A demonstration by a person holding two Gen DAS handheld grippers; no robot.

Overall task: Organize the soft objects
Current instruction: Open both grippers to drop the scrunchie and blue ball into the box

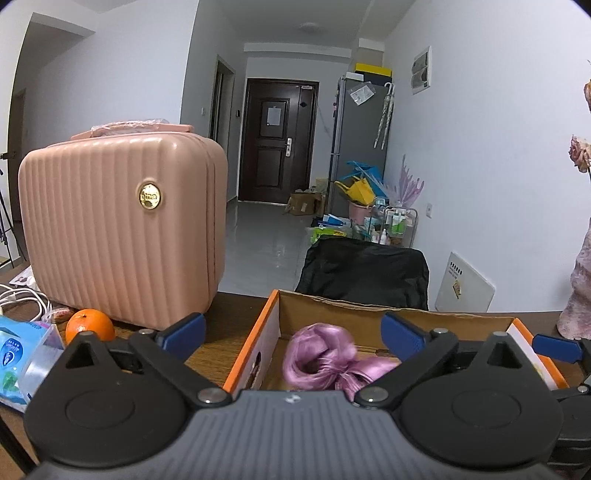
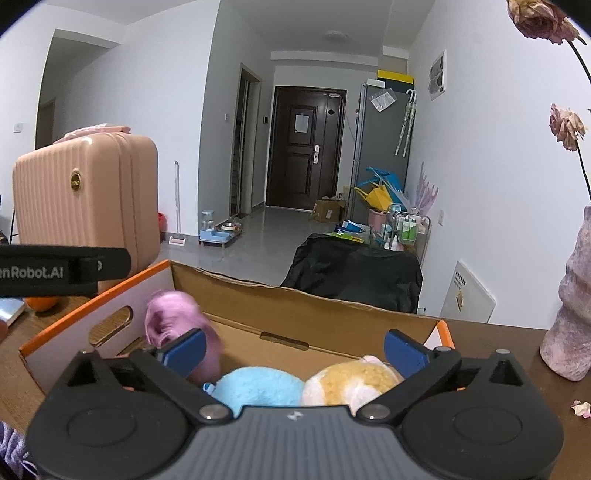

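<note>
Both views are evenly lit by soft, cool indoor light; a ceiling lamp [image 1: 309, 26] above the door [image 1: 277, 142] looks unlit. The floor [image 1: 258, 243] before the door shows a pale sheen. Shadows are faint. Fisheye bending curves the walls, and the corners go black. The purple wig [image 2: 173, 325] is motion-blurred in both views; the far room stays fairly sharp, with slight softness at the edges.

Right gripper [image 2: 295, 352], jaws wide apart, above an open cardboard box [image 2: 303, 314] on the desk [image 2: 498, 339]. Inside lie a purple wig [image 2: 170, 317], blue plush [image 2: 258, 387] and yellow plush [image 2: 351, 380]; pink suitcase [image 2: 85, 195] behind.
</note>
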